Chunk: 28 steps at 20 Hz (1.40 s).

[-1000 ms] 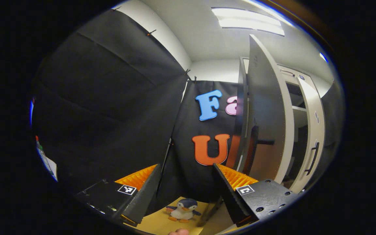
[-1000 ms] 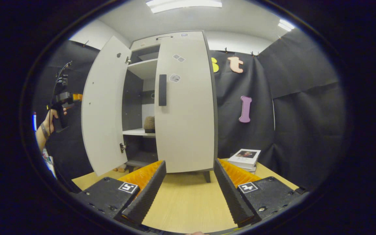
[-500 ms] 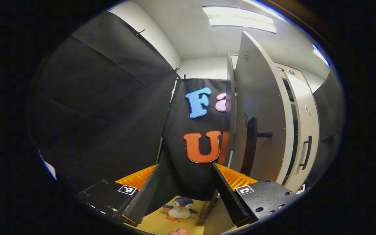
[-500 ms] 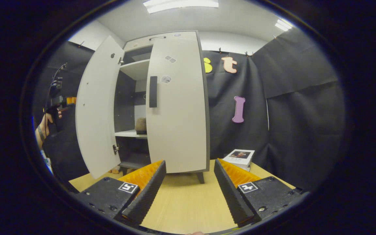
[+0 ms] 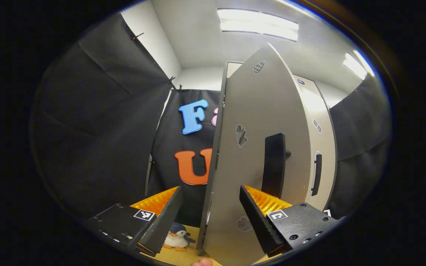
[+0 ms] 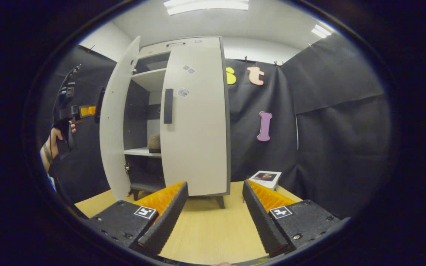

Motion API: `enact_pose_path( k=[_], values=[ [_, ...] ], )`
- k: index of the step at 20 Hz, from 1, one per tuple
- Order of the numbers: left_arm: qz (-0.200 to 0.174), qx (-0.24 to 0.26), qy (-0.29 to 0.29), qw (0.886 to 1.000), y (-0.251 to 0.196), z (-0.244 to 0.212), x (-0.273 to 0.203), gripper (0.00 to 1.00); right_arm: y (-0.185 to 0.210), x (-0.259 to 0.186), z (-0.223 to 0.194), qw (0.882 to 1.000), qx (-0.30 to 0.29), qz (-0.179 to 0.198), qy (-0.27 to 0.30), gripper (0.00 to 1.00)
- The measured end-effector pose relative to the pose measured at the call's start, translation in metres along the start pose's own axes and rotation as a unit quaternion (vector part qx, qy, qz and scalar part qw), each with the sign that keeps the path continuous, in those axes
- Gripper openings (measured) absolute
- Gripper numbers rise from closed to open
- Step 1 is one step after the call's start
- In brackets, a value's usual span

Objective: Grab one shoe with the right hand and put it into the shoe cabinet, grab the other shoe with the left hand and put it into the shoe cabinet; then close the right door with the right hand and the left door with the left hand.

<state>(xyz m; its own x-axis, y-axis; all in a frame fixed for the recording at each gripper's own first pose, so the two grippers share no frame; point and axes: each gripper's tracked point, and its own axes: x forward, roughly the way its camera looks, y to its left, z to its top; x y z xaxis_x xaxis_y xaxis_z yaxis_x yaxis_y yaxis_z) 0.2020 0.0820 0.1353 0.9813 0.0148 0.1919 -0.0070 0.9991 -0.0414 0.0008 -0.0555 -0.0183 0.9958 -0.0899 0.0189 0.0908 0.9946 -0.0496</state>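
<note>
In the left gripper view the outer face of the cabinet's left door stands close ahead, with its black handle just above my right finger. My left gripper is open and holds nothing. The right door lies flat beyond it. In the right gripper view the white shoe cabinet has its right door shut and its left door part open. A brown shoe rests on the middle shelf. The left gripper, in a hand, is behind the left door. My right gripper hangs open over the table.
A small penguin toy sits on the wooden table left of the cabinet's foot. A stack of books lies to the right of the cabinet. Black cloth walls close in on both sides.
The left door has swung toward shut, narrowing the gap. My left gripper has come round to face its outer side. The right gripper has drifted a little.
</note>
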Motion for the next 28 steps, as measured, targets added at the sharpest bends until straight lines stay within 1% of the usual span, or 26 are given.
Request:
enact_pose_path(
  k=[1,2,3,4,5,9,10,11,14,15,16,19,22,23,25,27,28],
  values=[
    [-0.006,0.001,0.001,1.0,-0.008,-0.002,0.002,0.94,-0.001,0.001,0.0,1.0,0.001,-0.003,-0.001,0.96],
    [-0.009,-0.004,0.0,1.0,-0.013,-0.004,0.004,0.99,-0.002,0.002,0.0,1.0,0.002,-0.004,-0.001,0.96],
    [-0.014,-0.011,0.001,1.0,-0.02,-0.007,0.006,0.99,-0.002,0.002,-0.001,1.0,0.003,-0.005,0.0,0.96],
    [-0.016,-0.018,0.003,1.0,-0.026,-0.01,0.006,0.94,-0.002,0.002,-0.002,1.0,0.005,-0.006,0.004,0.96],
    [-0.011,-0.02,0.005,1.0,-0.025,-0.014,0.005,0.99,-0.002,0.002,-0.002,1.0,0.007,-0.005,0.006,0.96],
    [-0.003,-0.025,0.004,1.0,-0.019,-0.015,0.002,0.99,-0.003,-0.002,0.001,1.0,0.008,-0.009,0.002,0.96],
    [-0.003,-0.025,0.006,1.0,-0.019,-0.014,-0.003,0.95,-0.004,-0.001,0.0,1.0,0.008,-0.01,0.003,0.96],
    [-0.004,-0.02,0.008,1.0,-0.02,-0.015,-0.006,0.99,-0.004,0.0,0.0,1.0,0.01,-0.01,0.005,0.96],
    [0.002,-0.011,0.012,1.0,-0.012,-0.011,-0.025,0.99,-0.001,0.0,-0.002,1.0,0.026,-0.005,0.013,0.96],
    [0.003,-0.011,0.017,1.0,-0.011,-0.011,-0.03,0.95,0.001,0.001,-0.002,1.0,0.027,-0.002,0.014,0.96],
    [0.002,-0.011,0.022,1.0,-0.012,-0.012,-0.035,0.99,0.004,0.002,-0.002,1.0,0.025,-0.001,0.016,0.96],
    [-0.012,-0.001,0.033,0.999,-0.021,-0.023,-0.058,0.99,0.013,0.005,-0.003,1.0,0.02,0.009,0.019,0.96],
    [-0.002,0.011,0.04,0.999,-0.021,-0.031,-0.081,0.99,0.02,0.005,-0.003,0.999,0.019,0.019,0.021,0.96],
    [0.003,0.005,0.041,0.999,-0.023,-0.035,-0.087,0.99,0.022,0.005,-0.003,0.999,0.016,0.02,0.023,0.96],
    [-0.001,-0.009,0.047,0.999,-0.031,-0.047,-0.099,0.99,0.027,0.005,-0.001,0.999,0.013,0.025,0.023,0.96],
    [0.006,-0.008,0.055,0.998,-0.033,-0.061,-0.111,0.99,0.032,0.005,-0.002,0.999,0.008,0.032,0.026,0.96],
    [0.008,-0.007,0.057,0.998,-0.033,-0.065,-0.117,0.94,0.034,0.004,-0.003,0.999,0.006,0.035,0.027,0.96]
  ],
)
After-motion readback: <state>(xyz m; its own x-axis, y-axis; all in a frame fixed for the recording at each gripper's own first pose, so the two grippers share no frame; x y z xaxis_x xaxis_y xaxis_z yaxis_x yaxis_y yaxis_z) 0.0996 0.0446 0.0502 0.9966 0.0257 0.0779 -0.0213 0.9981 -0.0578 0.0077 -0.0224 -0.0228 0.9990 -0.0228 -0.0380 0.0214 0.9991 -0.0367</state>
